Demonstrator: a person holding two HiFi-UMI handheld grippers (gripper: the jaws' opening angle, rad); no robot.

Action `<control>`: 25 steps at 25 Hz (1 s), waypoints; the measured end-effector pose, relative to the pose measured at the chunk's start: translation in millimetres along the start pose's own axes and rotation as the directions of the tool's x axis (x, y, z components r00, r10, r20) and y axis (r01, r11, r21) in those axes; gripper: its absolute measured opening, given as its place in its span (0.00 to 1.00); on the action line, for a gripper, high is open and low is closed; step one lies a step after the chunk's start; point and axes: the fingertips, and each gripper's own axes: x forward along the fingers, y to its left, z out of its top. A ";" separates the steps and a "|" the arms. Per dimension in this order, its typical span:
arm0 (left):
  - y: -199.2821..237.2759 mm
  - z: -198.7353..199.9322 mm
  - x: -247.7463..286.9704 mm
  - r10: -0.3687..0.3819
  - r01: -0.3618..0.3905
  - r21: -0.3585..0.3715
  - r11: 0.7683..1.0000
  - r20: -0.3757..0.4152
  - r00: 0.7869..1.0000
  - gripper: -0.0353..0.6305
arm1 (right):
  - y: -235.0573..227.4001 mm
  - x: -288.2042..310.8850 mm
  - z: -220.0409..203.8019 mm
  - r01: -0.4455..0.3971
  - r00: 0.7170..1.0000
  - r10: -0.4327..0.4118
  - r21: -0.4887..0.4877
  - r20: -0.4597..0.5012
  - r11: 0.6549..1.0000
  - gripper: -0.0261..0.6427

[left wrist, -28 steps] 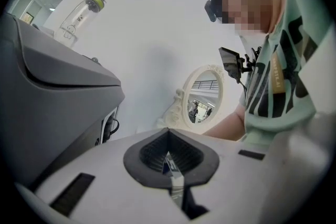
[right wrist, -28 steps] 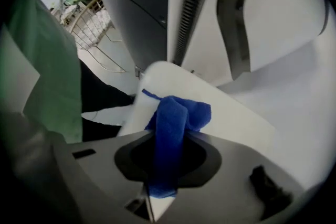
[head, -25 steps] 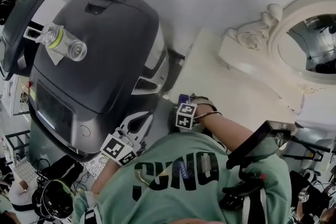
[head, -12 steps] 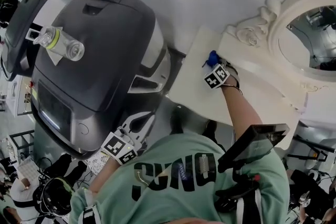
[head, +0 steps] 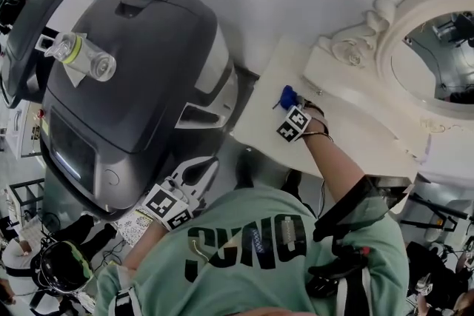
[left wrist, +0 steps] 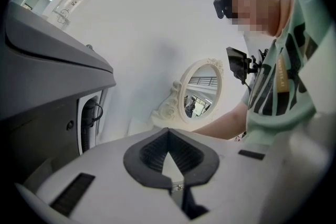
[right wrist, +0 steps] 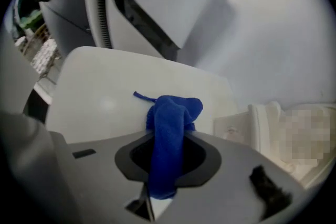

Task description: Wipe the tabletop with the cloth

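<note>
Cloth (right wrist: 170,118) pinched by fingers of right gripper (right wrist: 169,136) on tabletop (right wrist: 105,92); left gripper (left wrist: 168,132) fingers closed.

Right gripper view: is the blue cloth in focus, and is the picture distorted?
Right gripper view: the blue cloth, held in the right tool, is sharp; the rim bends and darkens, fisheye. Head view: even light, soft shadow behind the grey machine.

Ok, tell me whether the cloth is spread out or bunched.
Bunched: the cloth shows as a narrow wad pinched between the right gripper's jaws, not spread.
</note>
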 end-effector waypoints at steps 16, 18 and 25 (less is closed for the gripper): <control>-23.1 7.4 33.4 -0.064 0.065 0.022 0.998 -0.006 0.998 0.05 | 36.0 -47.3 -28.6 -0.242 0.954 0.190 0.224 0.232 0.944 0.15; -23.8 4.4 32.4 -0.042 0.042 0.019 0.999 -0.012 0.999 0.05 | -18.5 -30.3 -42.3 -0.122 0.978 0.069 0.273 0.197 0.954 0.15; -34.4 -6.5 24.4 0.039 -0.039 -0.008 0.999 -0.010 0.999 0.05 | -61.0 13.7 -50.3 0.143 0.987 -0.152 0.136 0.059 0.980 0.15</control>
